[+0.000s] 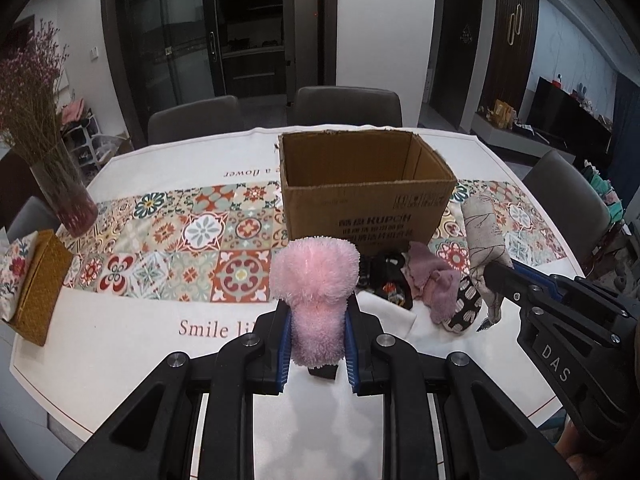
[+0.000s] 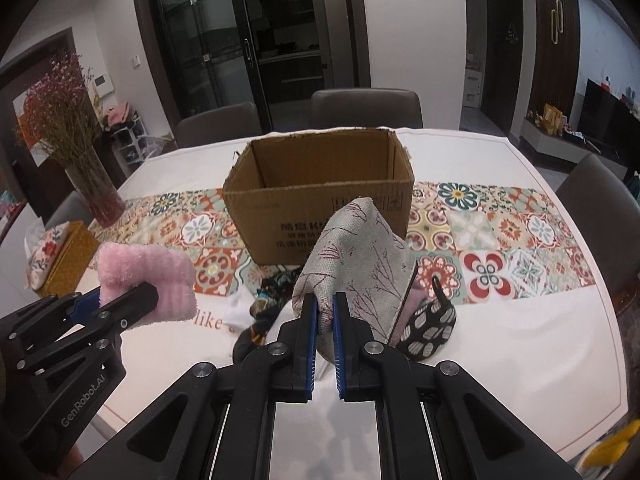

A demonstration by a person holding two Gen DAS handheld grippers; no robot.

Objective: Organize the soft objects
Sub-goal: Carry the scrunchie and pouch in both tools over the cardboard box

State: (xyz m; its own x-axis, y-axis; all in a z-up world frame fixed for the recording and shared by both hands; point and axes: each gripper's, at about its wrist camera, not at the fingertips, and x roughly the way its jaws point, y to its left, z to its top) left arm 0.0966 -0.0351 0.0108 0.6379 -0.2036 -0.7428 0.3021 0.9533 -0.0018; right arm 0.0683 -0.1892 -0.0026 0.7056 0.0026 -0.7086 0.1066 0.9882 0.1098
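Observation:
My left gripper (image 1: 316, 312) is shut on a fluffy pink sock (image 1: 314, 280), held above the table in front of the open cardboard box (image 1: 360, 200). It also shows in the right wrist view (image 2: 144, 280). My right gripper (image 2: 325, 304) is shut on a grey pouch with a branch print (image 2: 356, 256), lifted above the table; the pouch shows in the left wrist view (image 1: 484, 236). On the table lie a mauve cloth (image 1: 434, 280), a black patterned item (image 1: 386, 276), a black-and-white spotted mitt (image 2: 430, 330) and a white cloth (image 1: 390, 314).
The box (image 2: 320, 216) stands on a patterned runner (image 1: 180, 252) in the table's middle. A vase of dried flowers (image 1: 60, 184) and a woven tissue box (image 1: 38, 288) stand at the left. Chairs (image 1: 348, 104) surround the table.

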